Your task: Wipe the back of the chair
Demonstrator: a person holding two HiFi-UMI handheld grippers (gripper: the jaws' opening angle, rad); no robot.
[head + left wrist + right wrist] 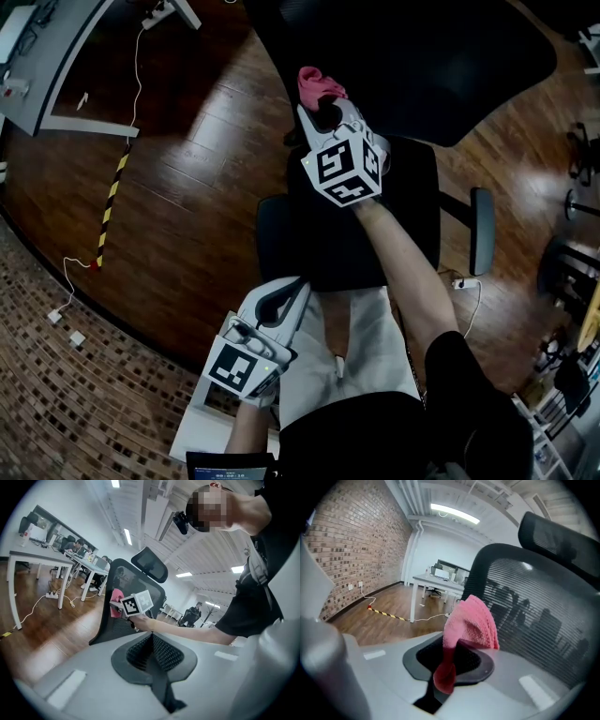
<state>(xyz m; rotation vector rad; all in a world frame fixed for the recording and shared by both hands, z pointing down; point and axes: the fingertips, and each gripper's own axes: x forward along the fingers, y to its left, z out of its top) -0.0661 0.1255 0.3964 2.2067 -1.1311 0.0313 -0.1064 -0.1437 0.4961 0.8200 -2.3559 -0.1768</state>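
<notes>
Gripping a pink cloth [471, 623], the right gripper [323, 111] has its jaws closed on the lower fold, and the rest bunches up above them. We see the cloth at the 12 o'clock tip of that gripper in the head view, right at the near edge of the black mesh chair back [422, 56]. We cannot tell if it touches the mesh yet. The left gripper [152, 656] sits low at 7 o'clock from the seat [328, 244], with its jaws pressed together and nothing between them, well apart from the chair.

We judge the wipe is only about to start. Risks:
- Only a small pinch of cloth is held, so drag on the mesh could pull it out of the jaws.
- Nothing steadies the chair, so a hard push may turn it away.
- The bunched cloth may wipe only a narrow strip.
</notes>
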